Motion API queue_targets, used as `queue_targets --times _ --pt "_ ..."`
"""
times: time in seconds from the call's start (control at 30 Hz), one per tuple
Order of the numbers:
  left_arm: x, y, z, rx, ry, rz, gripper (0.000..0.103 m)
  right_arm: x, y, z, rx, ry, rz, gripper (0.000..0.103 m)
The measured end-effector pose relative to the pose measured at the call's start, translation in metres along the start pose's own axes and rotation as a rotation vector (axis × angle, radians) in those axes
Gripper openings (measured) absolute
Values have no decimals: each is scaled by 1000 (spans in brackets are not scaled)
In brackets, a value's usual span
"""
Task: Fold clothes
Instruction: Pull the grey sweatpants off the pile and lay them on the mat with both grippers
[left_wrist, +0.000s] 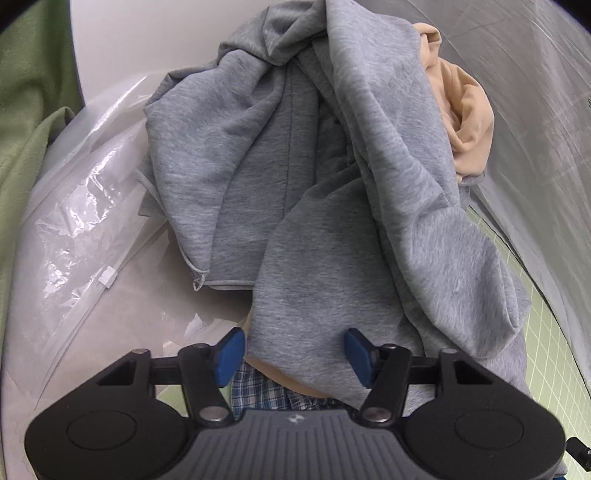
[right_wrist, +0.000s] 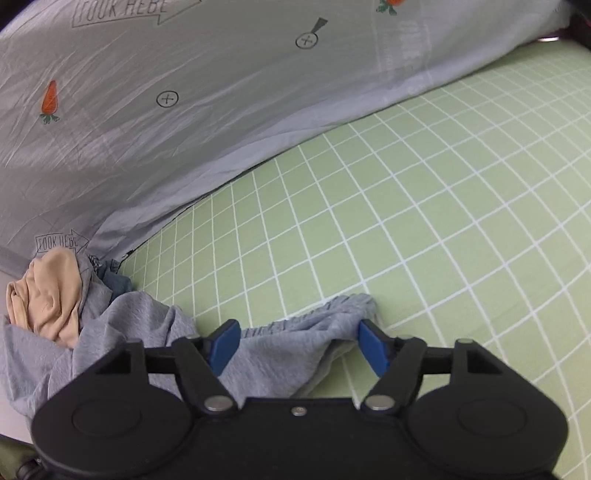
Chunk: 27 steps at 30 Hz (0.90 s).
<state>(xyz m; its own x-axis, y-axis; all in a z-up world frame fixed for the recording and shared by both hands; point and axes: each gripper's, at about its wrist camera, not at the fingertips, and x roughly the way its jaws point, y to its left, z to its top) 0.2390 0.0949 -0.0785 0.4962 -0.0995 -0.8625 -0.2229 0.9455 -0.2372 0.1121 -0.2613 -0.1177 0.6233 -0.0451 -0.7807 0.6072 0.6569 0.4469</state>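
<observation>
A crumpled grey sweatshirt (left_wrist: 332, 177) lies in a heap in the left wrist view, over a beige garment (left_wrist: 465, 110) and a blue plaid one (left_wrist: 258, 387). My left gripper (left_wrist: 295, 354) is open just above the grey fabric's near edge, its blue pads on either side of it. In the right wrist view a light grey garment (right_wrist: 295, 347) with a gathered waistband lies on the green checked sheet (right_wrist: 406, 203). My right gripper (right_wrist: 299, 347) is open and straddles the waistband. The beige garment (right_wrist: 48, 295) sits at the left of that pile.
A grey quilt (right_wrist: 184, 92) printed with carrots lies along the back of the bed. A clear plastic zip bag (left_wrist: 85, 229) lies left of the heap, with a green blanket (left_wrist: 29, 110) beyond it. Open checked sheet spreads to the right.
</observation>
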Motion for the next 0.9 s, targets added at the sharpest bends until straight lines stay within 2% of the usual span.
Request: queue_targets --times 0.03,0.07,0.1,0.13,0.17,0.2,0.23,0.27,0.3,0.4,0.6,0.73,0.9 --pt "3 0 1 0 7 -17 36 7 2 0 7 23 -19 75" --pt "5 -1 2 4 11 -31 21 14 3 0 14 41 -44 75" --pt "6 -4 3 20 11 -32 14 20 4 -1 23 55 -63 74" --pt "7 -8 3 39 10 -30 12 27 4 -1 30 71 -75 73" --pt "7 -12 2 66 7 -24 10 30 3 -1 28 81 -80 61" --pt "5 -15 1 88 1 -19 9 34 2 -2 24 90 -84 40" --pt "4 -18 -1 109 -5 -15 8 36 1 -3 7 96 -93 29" --pt "1 -20 -4 123 -10 -16 8 34 -1 -4 -4 88 -78 13" --pt "-2 -22 -6 134 -15 -19 7 31 -4 -5 -15 80 -61 10" --pt "-14 -29 -17 165 -29 -39 7 16 -17 -9 -25 17 -24 7" --pt "-49 -65 -53 267 -41 -128 6 -32 -68 -2 8 -130 -79 6" --pt "-71 -104 -95 351 -35 -197 6 -77 -127 18 55 -242 -145 6" --pt "-91 -158 -172 446 7 -273 6 -126 -213 42 128 -332 -232 6"
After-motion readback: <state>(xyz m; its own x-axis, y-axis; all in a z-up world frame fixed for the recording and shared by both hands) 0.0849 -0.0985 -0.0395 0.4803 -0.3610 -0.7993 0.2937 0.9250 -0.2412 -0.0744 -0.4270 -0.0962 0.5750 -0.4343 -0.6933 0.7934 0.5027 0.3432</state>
